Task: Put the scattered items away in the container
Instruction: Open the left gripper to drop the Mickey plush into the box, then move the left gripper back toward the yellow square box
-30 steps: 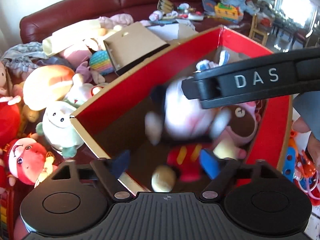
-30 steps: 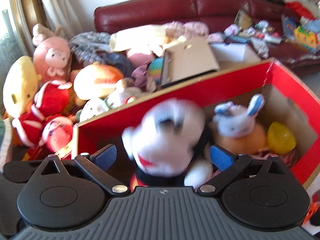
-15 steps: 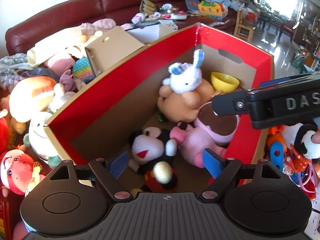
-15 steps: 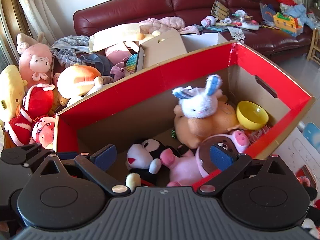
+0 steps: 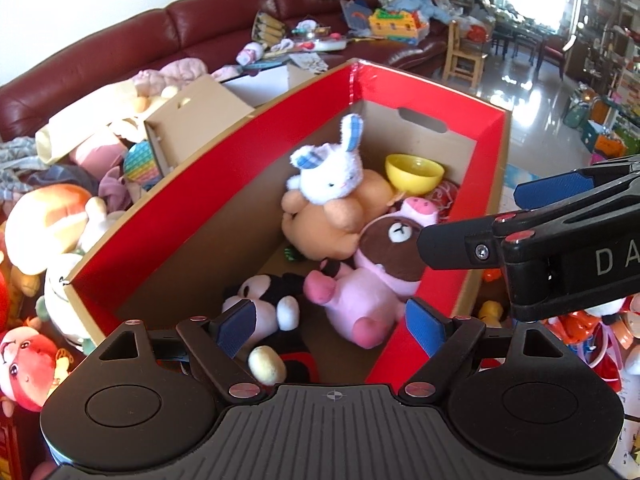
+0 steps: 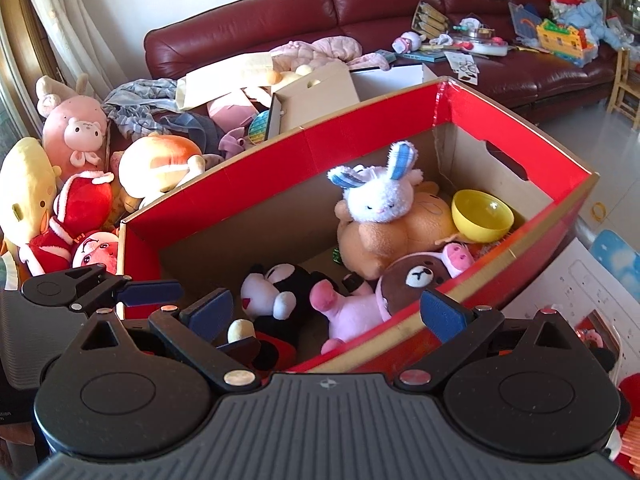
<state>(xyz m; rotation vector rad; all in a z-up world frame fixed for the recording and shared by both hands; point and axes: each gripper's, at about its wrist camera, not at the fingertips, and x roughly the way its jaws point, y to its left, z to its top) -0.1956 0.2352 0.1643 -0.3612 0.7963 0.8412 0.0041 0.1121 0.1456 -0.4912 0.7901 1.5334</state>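
Inside the red-rimmed cardboard box (image 6: pixel 400 148): a black-and-white mouse plush (image 6: pixel 276 292) lying on the floor of the box near the near wall, one cream foot (image 6: pixel 239 330) turned up toward the near-left corner. Just beside it on the right, touching, a pink plush with a brown bear face (image 6: pixel 404 280), slumped against the near-right wall. Behind those, toward the far end, an orange-tan plush (image 6: pixel 384 236) with a white rabbit with blue-striped ears (image 6: pixel 378 194) sitting on top. A yellow bowl (image 6: pixel 482 216) tilted in the far-right corner, next to a small pink pig face (image 6: pixel 458 256).

Left gripper (image 5: pixel 330 326) hanging over the near end of the box, blue pads (image 5: pixel 236 326) spread wide apart, nothing between them; mouse plush (image 5: pixel 260 306) directly below. Right gripper (image 6: pixel 326 312) likewise spread wide and holding nothing, one pad over the box interior, the other over the near-right rim. Seen from the left wrist, right gripper (image 5: pixel 472 220) reaching in from the right edge above the box's right wall.

Outside the box, beyond its left wall: an orange-and-cream plush (image 6: pixel 160 162), a red-dressed doll (image 6: pixel 82 208), a pink round plush (image 6: pixel 76 132), a yellow plush (image 6: pixel 24 184), a small open carton (image 6: pixel 316 98). Farther back, a dark red sofa (image 6: pixel 280 12) strewn with toys and clothes
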